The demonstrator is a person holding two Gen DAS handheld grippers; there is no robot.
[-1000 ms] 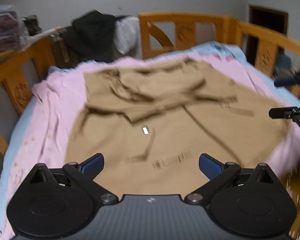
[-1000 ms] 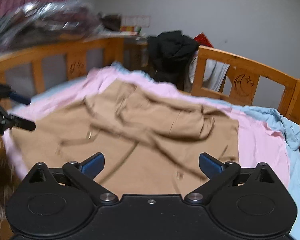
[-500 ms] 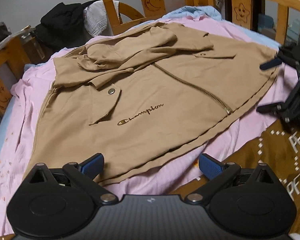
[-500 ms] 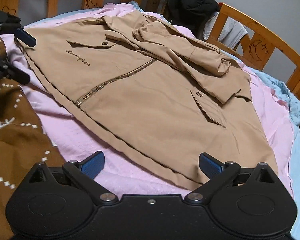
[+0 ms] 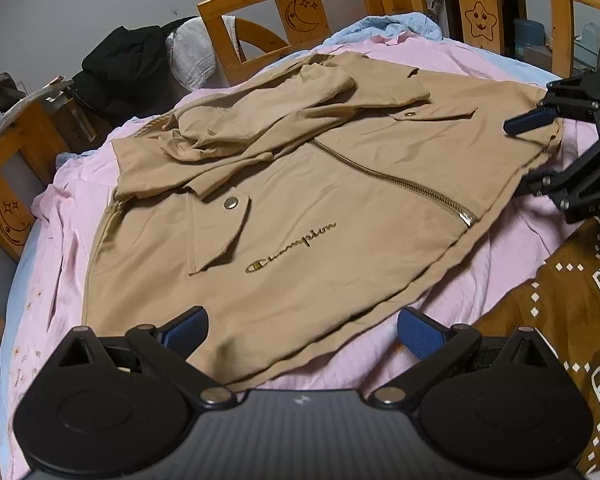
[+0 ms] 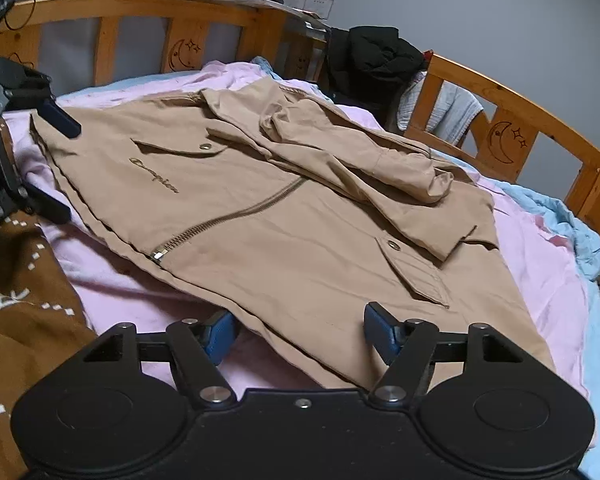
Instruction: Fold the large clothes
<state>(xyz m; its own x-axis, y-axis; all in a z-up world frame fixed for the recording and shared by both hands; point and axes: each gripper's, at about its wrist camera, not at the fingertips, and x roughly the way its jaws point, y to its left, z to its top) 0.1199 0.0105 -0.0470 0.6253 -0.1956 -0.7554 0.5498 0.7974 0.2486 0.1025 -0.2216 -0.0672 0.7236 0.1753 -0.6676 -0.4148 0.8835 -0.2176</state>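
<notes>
Left wrist: left gripper (image 5: 302,330) held wide open over jacket (image 5: 300,216) hem at frame bottom; right gripper (image 6: 298,330) likewise spread, nothing gripped.

We hold left claw (image 5: 302,330) low, jaws spread wide, blue pads (image 5: 186,326) well apart, nothing between them. We hold right claw (image 6: 300,330) low too, jaws parted somewhat narrower, pads (image 6: 380,332) gripping nothing. Each claw appears at edge of other's view: right claw (image 5: 528,152) at far right, left claw (image 6: 56,166) at far left, both open-jawed.
</notes>
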